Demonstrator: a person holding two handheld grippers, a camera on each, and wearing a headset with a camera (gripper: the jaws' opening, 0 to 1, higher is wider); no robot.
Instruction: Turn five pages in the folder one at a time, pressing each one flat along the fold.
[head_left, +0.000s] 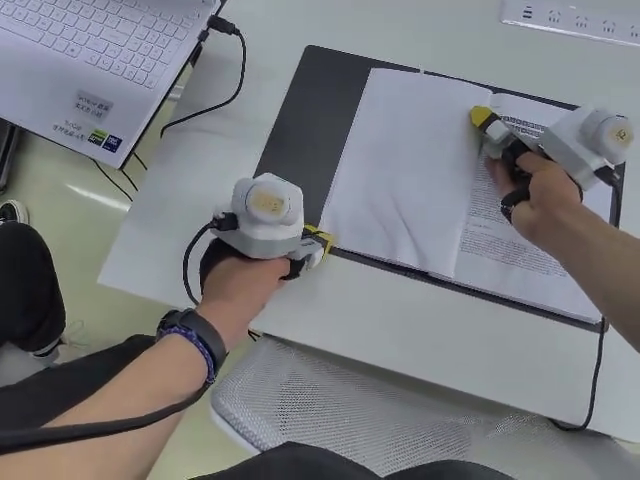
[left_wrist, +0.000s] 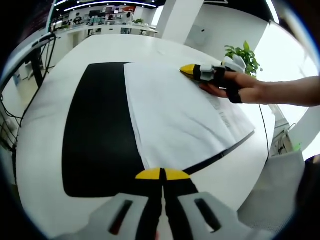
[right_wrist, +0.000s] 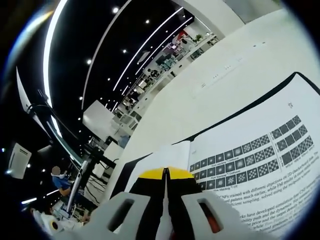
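The black folder (head_left: 300, 130) lies open on the white table. A turned page (head_left: 400, 170) shows its blank back and lies over the folder's left half, slightly bowed. The printed page (head_left: 510, 250) is on the right. My right gripper (head_left: 482, 120) is shut, with its yellow tips resting near the top of the fold, between the blank page (right_wrist: 165, 155) and the printed page (right_wrist: 250, 150). My left gripper (head_left: 318, 241) is shut too. Its tips (left_wrist: 162, 174) sit at the folder's near edge, by the blank page's (left_wrist: 170, 110) lower corner. The right gripper (left_wrist: 192, 71) also appears in the left gripper view.
A white laptop (head_left: 90, 60) sits at the table's far left with a black cable (head_left: 235, 80) running from it. A power strip (head_left: 570, 18) lies at the far right. A mesh chair seat (head_left: 330, 410) is below the table's near edge.
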